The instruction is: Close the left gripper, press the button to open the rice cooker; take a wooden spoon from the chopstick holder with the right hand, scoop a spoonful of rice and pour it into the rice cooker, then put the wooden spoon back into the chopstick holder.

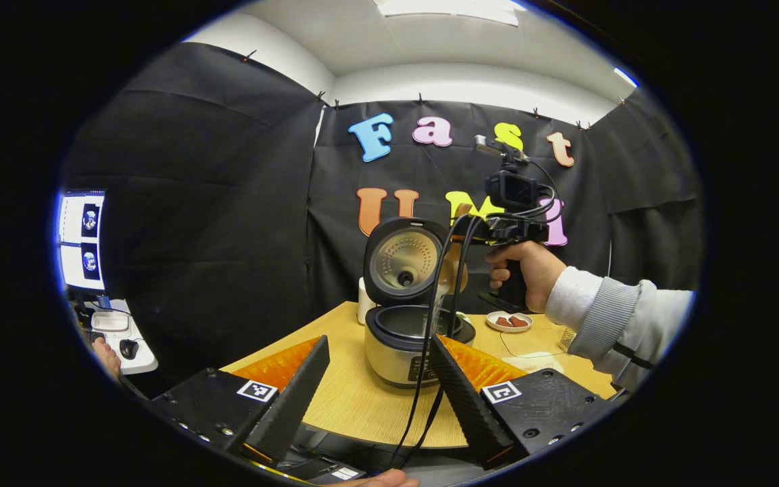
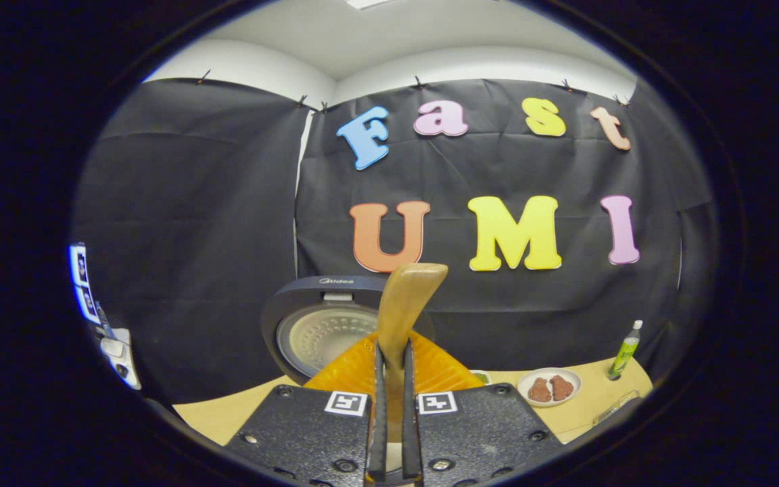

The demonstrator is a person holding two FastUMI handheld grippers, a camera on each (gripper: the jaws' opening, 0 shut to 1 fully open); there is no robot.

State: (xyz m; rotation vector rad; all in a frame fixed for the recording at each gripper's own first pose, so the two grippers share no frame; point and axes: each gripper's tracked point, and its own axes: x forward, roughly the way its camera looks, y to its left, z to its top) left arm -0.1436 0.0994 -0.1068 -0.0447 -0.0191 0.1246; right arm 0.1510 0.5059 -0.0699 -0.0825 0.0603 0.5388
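Note:
The rice cooker (image 1: 396, 355) stands on the wooden table (image 1: 356, 399) with its lid (image 1: 403, 260) swung upright and the dark inner pot showing. My left gripper (image 1: 379, 399) is low in front of the cooker, open, with nothing between its fingers. A hand holds my right gripper (image 1: 481, 226) above the cooker's right side. That gripper (image 2: 389, 406) is shut on the wooden spoon (image 2: 406, 304), whose handle runs up from between the fingers. The spoon (image 1: 457, 267) hangs over the open pot. The lid (image 2: 322, 331) sits just behind the spoon.
A white cylinder (image 1: 362, 301) stands behind the cooker. A small plate of red-brown pieces (image 1: 510, 321) (image 2: 550, 387) lies to the right, with a green bottle (image 2: 625, 352) farther right. Black cables (image 1: 430, 352) hang across the cooker's front. A monitor (image 1: 82, 240) and side desk (image 1: 122, 338) are at far left.

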